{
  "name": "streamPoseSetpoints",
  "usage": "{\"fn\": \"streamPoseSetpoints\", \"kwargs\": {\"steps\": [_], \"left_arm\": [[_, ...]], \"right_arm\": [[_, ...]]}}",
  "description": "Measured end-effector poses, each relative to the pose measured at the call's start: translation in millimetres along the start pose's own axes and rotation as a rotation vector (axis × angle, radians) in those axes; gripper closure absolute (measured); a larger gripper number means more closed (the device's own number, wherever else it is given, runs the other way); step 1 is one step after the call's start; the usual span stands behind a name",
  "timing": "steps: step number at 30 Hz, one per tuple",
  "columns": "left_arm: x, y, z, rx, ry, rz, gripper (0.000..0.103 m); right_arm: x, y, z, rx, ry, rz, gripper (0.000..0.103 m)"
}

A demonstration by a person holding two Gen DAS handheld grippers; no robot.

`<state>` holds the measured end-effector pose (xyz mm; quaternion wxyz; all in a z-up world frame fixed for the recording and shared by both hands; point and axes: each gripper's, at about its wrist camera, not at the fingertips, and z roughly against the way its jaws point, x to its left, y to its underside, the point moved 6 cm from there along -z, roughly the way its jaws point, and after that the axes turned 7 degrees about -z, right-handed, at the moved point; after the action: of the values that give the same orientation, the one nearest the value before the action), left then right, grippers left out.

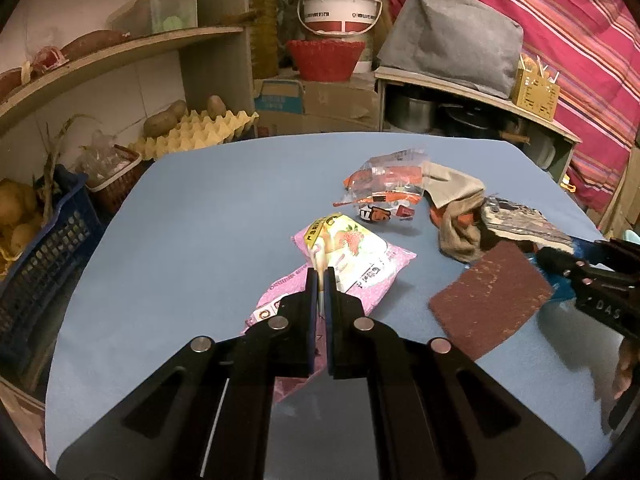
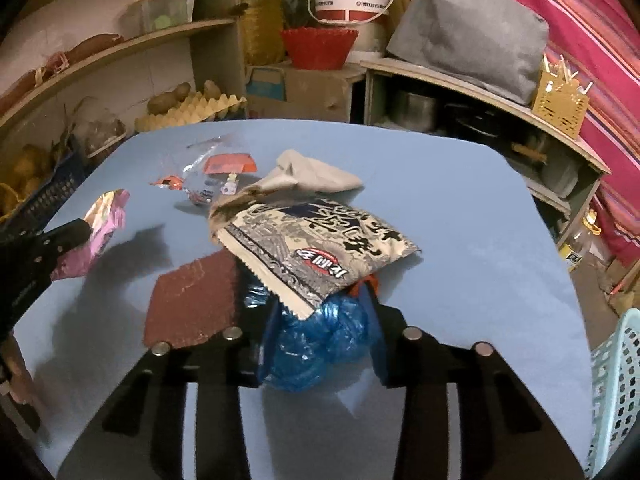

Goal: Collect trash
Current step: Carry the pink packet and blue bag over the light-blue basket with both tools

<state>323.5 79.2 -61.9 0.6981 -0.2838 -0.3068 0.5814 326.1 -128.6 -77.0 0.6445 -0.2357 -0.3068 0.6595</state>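
Progress: partial. Left claw (image 1: 319,280) is clamped on the pink wrapper (image 1: 352,264); right claw (image 2: 320,320) grips the blue plastic bag (image 2: 316,344). Clear wrapper (image 1: 384,188), printed packet (image 2: 320,248), cloth and brown pad remain on the tabletop (image 1: 200,220); mesh basket (image 2: 616,384) stands right.

On the bench (image 1: 200,208), a snack bag (image 1: 356,256) lies near the middle, with a clear wrapper (image 1: 384,188) just beyond it at one o'clock. A sock (image 1: 456,208) touches that wrapper at three o'clock; a scouring pad (image 1: 492,300) lies nearer, at four o'clock. An egg tray (image 1: 196,132) sits behind the bench at eleven o'clock.
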Motion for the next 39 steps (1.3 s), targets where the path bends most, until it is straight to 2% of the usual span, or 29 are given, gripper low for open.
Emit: {"fn": "streamPoseSetpoints", "kwargs": {"steps": [9,17,26,29,39], "left_arm": [[-13.3,-8.2,16.7,-0.035,0.009,-0.017,0.101],[-53.4,-24.3,40.6,-0.088,0.051,-0.062,0.101],[-144.2,-46.0,69.2,-0.138,0.140,-0.145,0.101],[-187.9,-55.8,75.9,-0.159,0.187,-0.183,0.101],[-327.7,-66.0,76.9,-0.166,0.363,-0.270,0.101]], "right_arm": [[-51.8,-3.4,44.6,-0.049,-0.006,-0.059,0.068],[-109.5,-1.2,80.5,-0.100,0.044,-0.124,0.068],[-178.5,1.0,124.9,-0.172,0.074,-0.217,0.068],[-205.8,5.1,137.0,-0.188,0.101,-0.252,0.068],[-318.2,35.5,176.3,-0.215,0.265,-0.371,0.068]]}}
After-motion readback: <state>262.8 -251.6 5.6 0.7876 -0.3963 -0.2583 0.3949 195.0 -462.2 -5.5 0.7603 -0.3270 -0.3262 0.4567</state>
